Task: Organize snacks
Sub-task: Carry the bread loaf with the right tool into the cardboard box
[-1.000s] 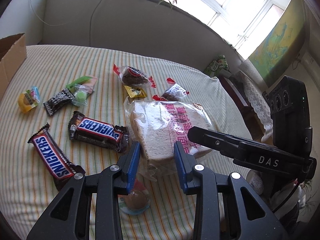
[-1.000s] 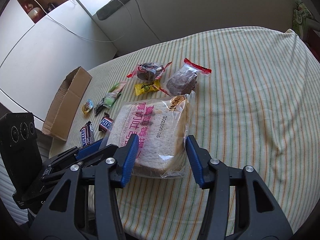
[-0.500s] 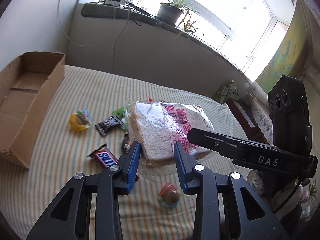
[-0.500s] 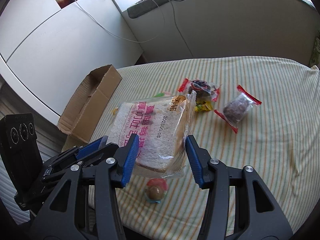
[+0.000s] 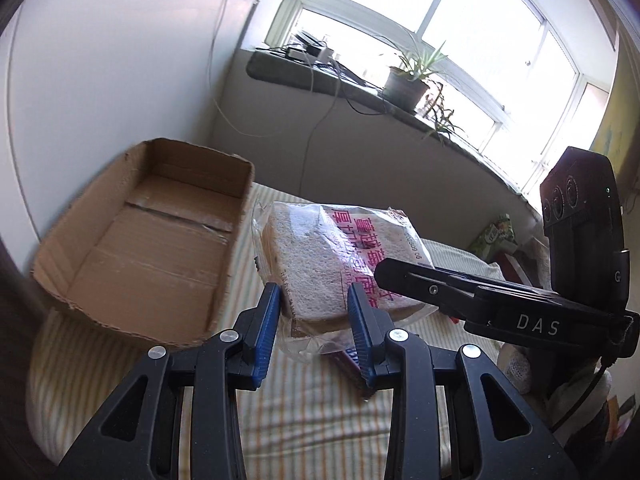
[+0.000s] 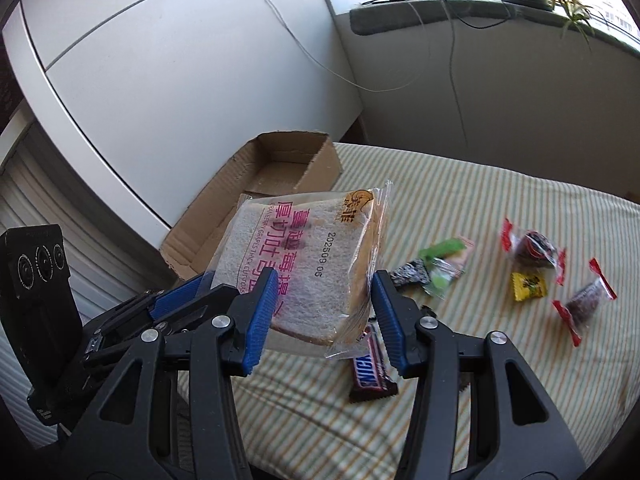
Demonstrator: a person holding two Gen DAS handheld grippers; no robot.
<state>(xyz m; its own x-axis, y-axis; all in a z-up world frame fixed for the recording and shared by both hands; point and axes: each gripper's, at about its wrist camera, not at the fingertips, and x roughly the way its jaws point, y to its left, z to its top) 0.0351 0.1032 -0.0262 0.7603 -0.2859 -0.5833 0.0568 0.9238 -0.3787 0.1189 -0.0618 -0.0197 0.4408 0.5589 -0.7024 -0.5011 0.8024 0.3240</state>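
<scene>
A clear bag of sliced bread [image 5: 320, 256] with pink print hangs above the striped tablecloth, carried by both grippers. My left gripper [image 5: 314, 296] is shut on its near edge. In the right wrist view the same bread bag [image 6: 308, 260] sits between the blue pads of my right gripper [image 6: 325, 280], which is shut on it. The left gripper's blue pads [image 6: 180, 296] show at the bag's left side there. The open cardboard box [image 5: 236, 248] lies just left of the bread, empty inside.
On the tablecloth [image 6: 460, 360] lie a Snickers bar [image 6: 370, 368], a black wrapper [image 6: 410, 272], green candies [image 6: 444, 260], a yellow sweet [image 6: 528, 286] and two red-ended cakes [image 6: 534, 246]. The box [image 6: 324, 164] stands at the table's left edge by a white wall. A potted plant [image 5: 404, 84] sits on the sill.
Both grippers have lifted the bread bag off the cloth and carried it left toward the cardboard box, which now fills the left of the view. The loose snacks have dropped behind.
</scene>
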